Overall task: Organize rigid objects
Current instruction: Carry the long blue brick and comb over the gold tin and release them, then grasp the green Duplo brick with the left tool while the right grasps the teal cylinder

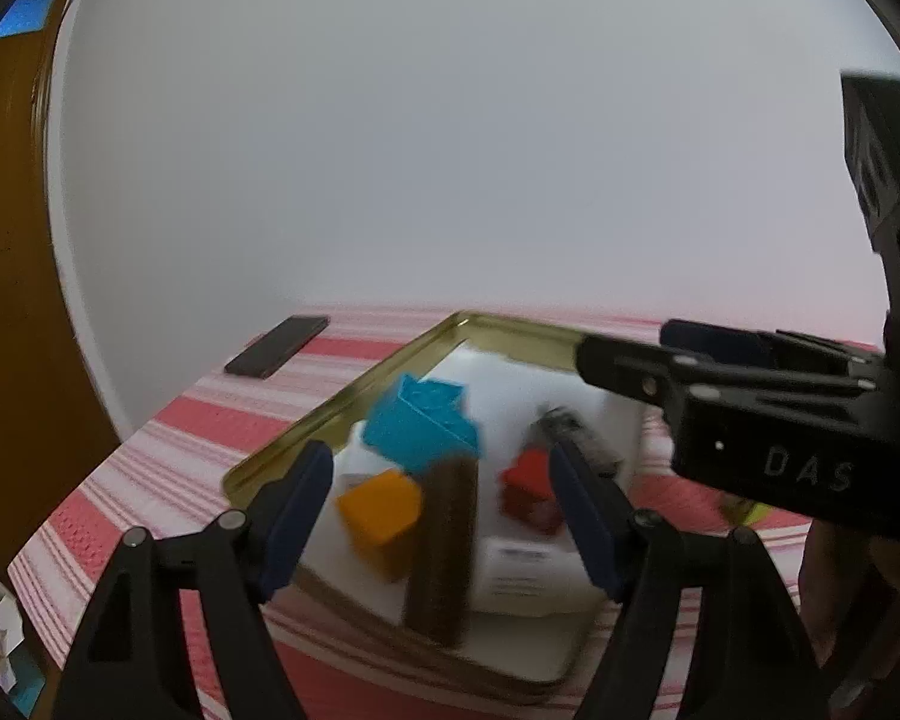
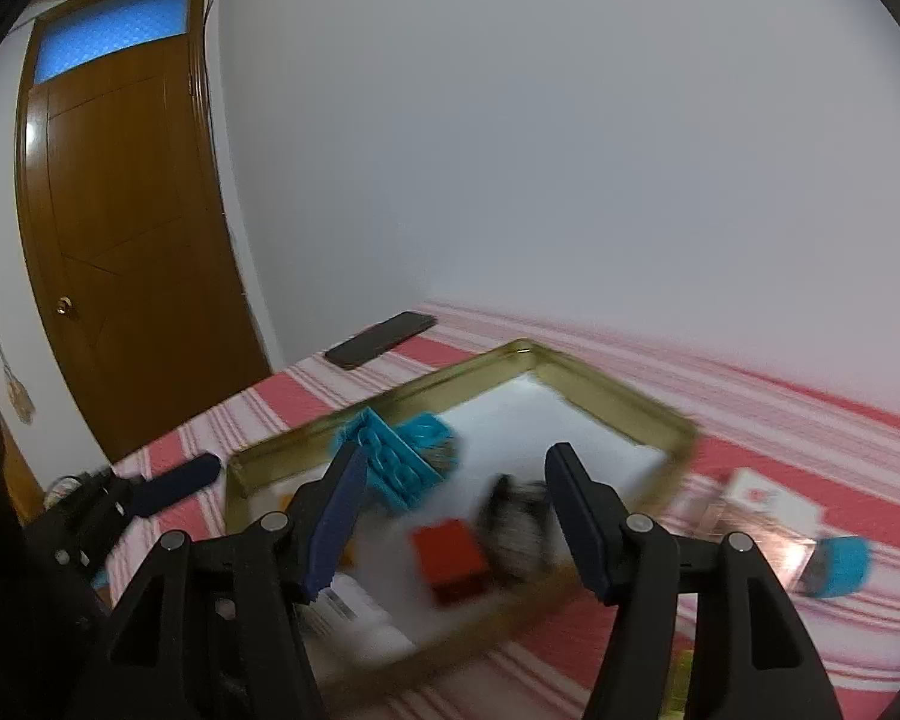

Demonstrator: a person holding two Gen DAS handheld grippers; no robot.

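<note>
Two grippers are hanging over a gold-rimmed tray [image 1: 354,396] that is sitting on a red-and-white striped cloth [image 1: 168,456]. Starting at the far left of the left wrist view, a brown wooden door [image 1: 6,300] is filling the edge, and a dark phone [image 1: 277,345] is lying flat on the cloth, well apart from the tray's far left corner. Moving right, the left gripper [image 1: 441,507] is holding its blue-padded fingers spread wide with nothing between them, poised above the tray's near half. Inside the tray, on its white floor, an orange block [image 1: 381,513] is lying nearest the left finger, a blue ridged piece [image 1: 423,426] is sitting just behind it, and a long dark brown bar [image 1: 444,546] is running toward the near rim, touching or overlapping the blue piece at its far end; the blur is hiding which. Further right, a red block [image 1: 525,489] is resting beside a dark grey blurred object [image 1: 570,426] that I cannot identify. At the right edge, the right gripper [image 1: 624,363] is reaching in from the side.

From the right wrist view, the right gripper [image 2: 456,519] is also standing wide open and empty above the tray. Beyond the tray's right side, a white card [image 2: 774,498] and a small blue object [image 2: 840,564] are lying on the cloth.
</note>
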